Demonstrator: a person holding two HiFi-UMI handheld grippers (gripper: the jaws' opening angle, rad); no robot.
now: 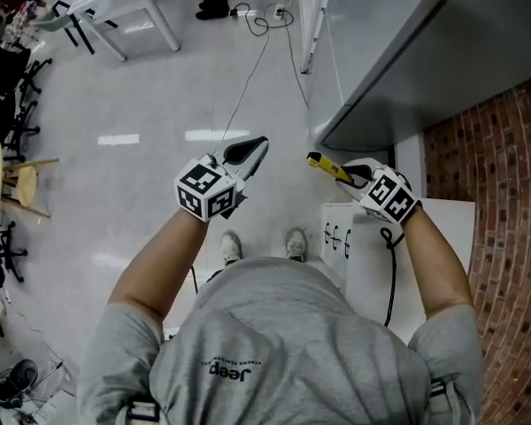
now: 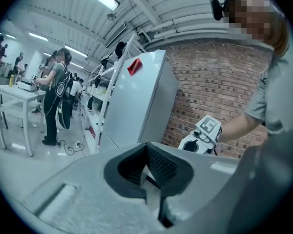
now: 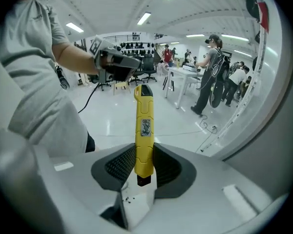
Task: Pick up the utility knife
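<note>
While your right gripper clamps the yellow utility knife near its butt end, your left gripper hangs closed, holding nothing.

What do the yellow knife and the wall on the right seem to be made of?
The utility knife looks like moulded plastic: a smooth, even yellow body with a slight sheen, a small paper-like label and a dark tip. Any metal blade is not visible. The wall looks like bare brick: matt red blocks with paler mortar lines.
</note>
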